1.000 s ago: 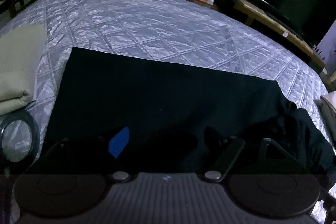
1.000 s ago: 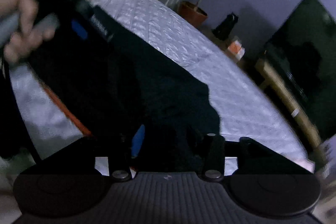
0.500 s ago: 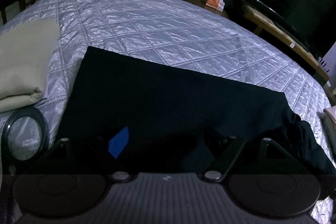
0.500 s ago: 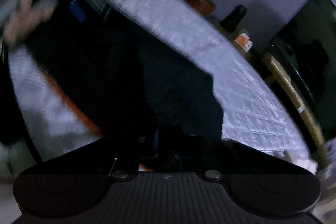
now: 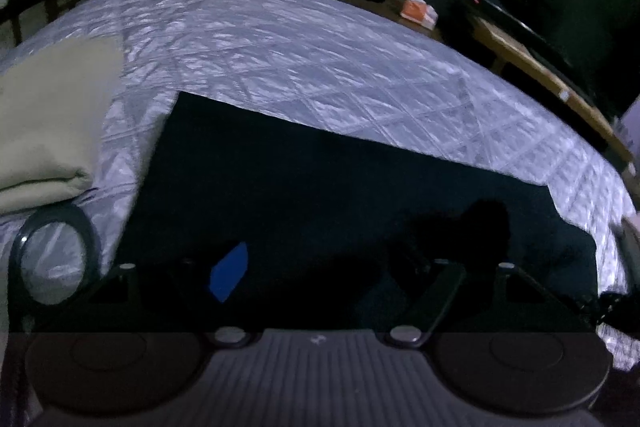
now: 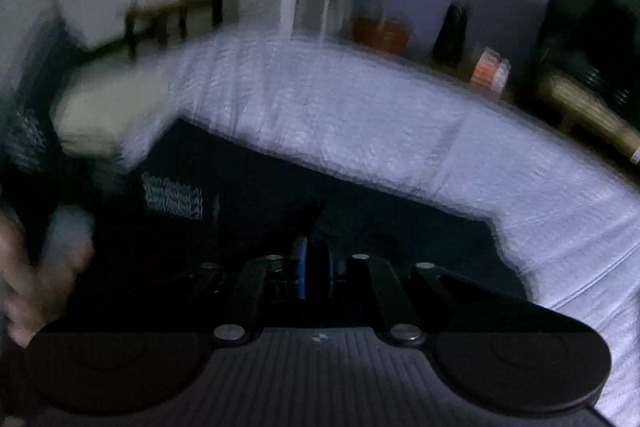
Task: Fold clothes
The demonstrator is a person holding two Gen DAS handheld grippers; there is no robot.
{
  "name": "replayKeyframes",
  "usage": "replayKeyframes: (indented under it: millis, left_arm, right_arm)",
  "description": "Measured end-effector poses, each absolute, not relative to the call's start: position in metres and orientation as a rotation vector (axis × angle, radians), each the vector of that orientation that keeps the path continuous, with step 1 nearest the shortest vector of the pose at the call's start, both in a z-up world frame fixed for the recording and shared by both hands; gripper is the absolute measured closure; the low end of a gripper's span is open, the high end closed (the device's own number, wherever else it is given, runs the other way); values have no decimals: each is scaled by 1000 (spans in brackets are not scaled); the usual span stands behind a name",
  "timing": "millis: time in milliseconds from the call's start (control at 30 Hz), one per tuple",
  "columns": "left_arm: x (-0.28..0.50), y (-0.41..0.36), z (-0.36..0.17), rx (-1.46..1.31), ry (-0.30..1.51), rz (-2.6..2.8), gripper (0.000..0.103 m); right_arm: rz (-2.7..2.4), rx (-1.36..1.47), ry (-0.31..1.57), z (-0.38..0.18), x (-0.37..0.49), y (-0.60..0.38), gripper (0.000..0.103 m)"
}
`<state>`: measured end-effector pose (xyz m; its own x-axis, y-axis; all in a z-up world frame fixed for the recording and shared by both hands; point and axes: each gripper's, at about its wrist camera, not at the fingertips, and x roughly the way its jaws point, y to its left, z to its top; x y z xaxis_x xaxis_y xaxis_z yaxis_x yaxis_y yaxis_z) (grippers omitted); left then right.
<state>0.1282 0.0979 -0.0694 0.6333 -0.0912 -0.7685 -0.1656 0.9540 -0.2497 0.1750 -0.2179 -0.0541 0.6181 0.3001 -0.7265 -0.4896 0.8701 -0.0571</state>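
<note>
Black garment (image 5: pixel 320 195) down flat on the quilted bedspread (image 5: pixel 300 47), both grippers low over its near edge.

Filling the lower middle of both views, straight far edge running from upper left down to the right, right end rumpled. Folded beige cloth (image 5: pixel 48 123) off at the left, just clear of it. Left gripper (image 5: pixel 316 267) over the dark fabric, jaws spread wide and narrowing a touch, nothing seen pinched. Right gripper (image 6: pixel 316 267) nearly clenched, jaws just starting to part; something dark in the slim gap between the pads, too murky and blurred to call it a real grasp. Left hand (image 6: pixel 36 287) smeared at the lower left edge of the right view.
</note>
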Motion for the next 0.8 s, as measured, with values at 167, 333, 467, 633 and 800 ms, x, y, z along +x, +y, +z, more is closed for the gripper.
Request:
replayKeyframes:
  millis: [167, 333, 467, 633, 800]
  left_arm:
    - [127, 116, -67, -359, 860, 98, 30]
    - [126, 119, -62, -368, 839, 105, 30]
    - [124, 119, -59, -362, 824, 114, 30]
    - [125, 122, -58, -379, 824, 122, 30]
    - [129, 125, -57, -391, 813, 127, 30]
  right_arm:
    - [419, -324, 671, -46, 132, -218, 53]
    - [430, -478, 715, -65, 133, -201, 36]
    - [400, -494, 707, -77, 139, -191, 54]
    - [407, -479, 709, -73, 138, -197, 70]
    - [455, -523, 614, -45, 123, -195, 74]
